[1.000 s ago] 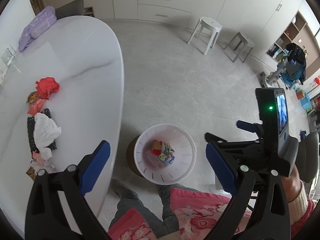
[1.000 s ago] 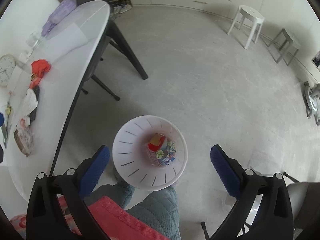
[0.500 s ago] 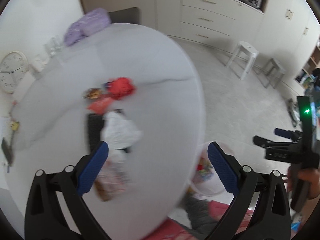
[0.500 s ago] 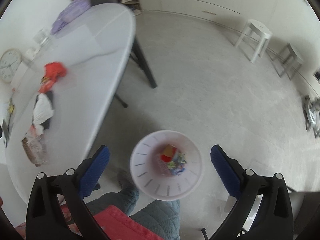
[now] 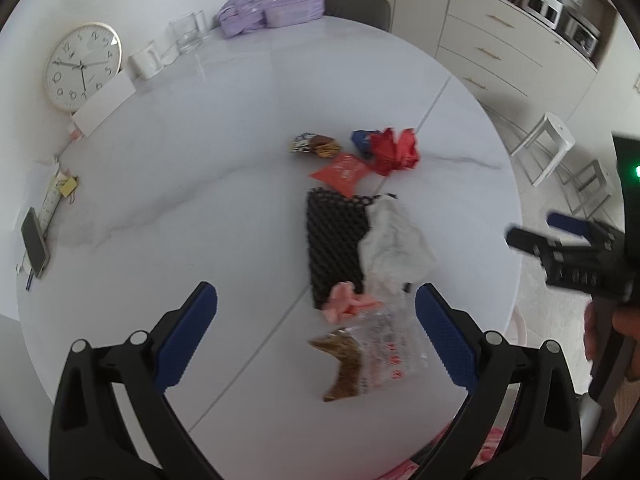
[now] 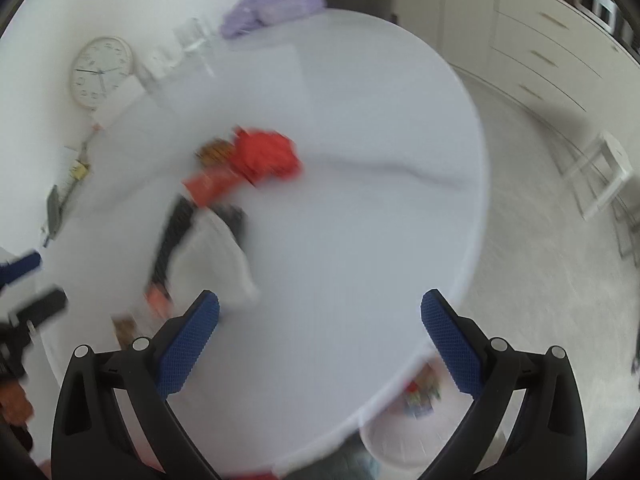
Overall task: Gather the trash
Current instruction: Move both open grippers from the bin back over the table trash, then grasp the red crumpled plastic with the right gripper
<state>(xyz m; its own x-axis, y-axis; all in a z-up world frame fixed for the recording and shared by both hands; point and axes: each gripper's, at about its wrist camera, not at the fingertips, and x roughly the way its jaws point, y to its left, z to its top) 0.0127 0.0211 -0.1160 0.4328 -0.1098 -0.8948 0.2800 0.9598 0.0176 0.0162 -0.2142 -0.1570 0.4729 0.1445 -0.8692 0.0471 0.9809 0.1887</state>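
- Blue textured pads line the black fingers of the left gripper (image 5: pixel 316 318), which is spread wide and empty above the white marble-look table (image 5: pixel 192 184); a second ago it looked down at the floor and the bin.
- Between its fingers lies a clear crinkled plastic bag (image 5: pixel 384 352) with a brown wrapper (image 5: pixel 340 364) inside, and a pink scrap (image 5: pixel 348 304) just beyond.
- Farther out, a crumpled white tissue (image 5: pixel 396 244) overlaps a black mesh sleeve (image 5: pixel 332 240).
- Beyond those sit a flat red packet (image 5: pixel 342 172), a crushed red wrapper (image 5: pixel 394 150) and a small brown sweet wrapper (image 5: pixel 316 146).
- Right gripper (image 6: pixel 320 324), also wide and empty, has swung from the bin up over the table; its view is blurred.
- White round bin (image 6: pixel 404 436) with colourful scraps shows partly under the table edge, near the right gripper.
- Round wall clock (image 5: pixel 82 66) and a lilac bag (image 5: pixel 272 6) rest at the far rim.
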